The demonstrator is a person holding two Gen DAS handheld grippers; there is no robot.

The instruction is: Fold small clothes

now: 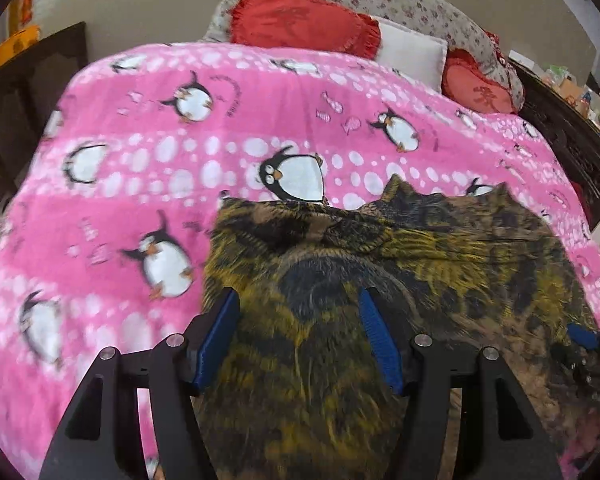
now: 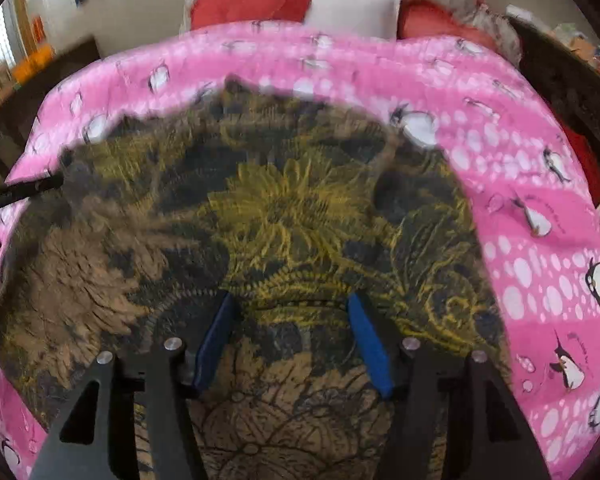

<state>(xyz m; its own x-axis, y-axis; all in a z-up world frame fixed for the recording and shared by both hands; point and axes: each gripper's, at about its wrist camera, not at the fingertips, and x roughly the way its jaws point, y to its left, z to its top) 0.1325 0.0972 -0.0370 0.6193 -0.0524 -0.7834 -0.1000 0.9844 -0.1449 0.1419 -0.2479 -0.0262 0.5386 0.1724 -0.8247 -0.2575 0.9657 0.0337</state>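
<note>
A small garment (image 1: 380, 264) with a dark brown, black and yellow flower print lies spread on a pink penguin blanket (image 1: 140, 152). In the right wrist view the garment (image 2: 260, 208) fills the middle. My left gripper (image 1: 296, 300) is open, its blue pads wide apart just above the garment's left part. My right gripper (image 2: 292, 304) is open over the garment's near middle, nothing between its pads. The right gripper's blue tip shows at the right edge of the left wrist view (image 1: 584, 338). The left gripper's dark finger shows at the left edge of the right wrist view (image 2: 20, 192).
The blanket (image 2: 520, 200) covers a bed. Red cushions (image 1: 300, 20), a white pillow (image 1: 412, 52) and a floral pillow (image 1: 400, 0) lie at the far end. Dark wooden furniture (image 1: 568, 136) stands along the right side, and more dark furniture (image 1: 32, 76) at the left.
</note>
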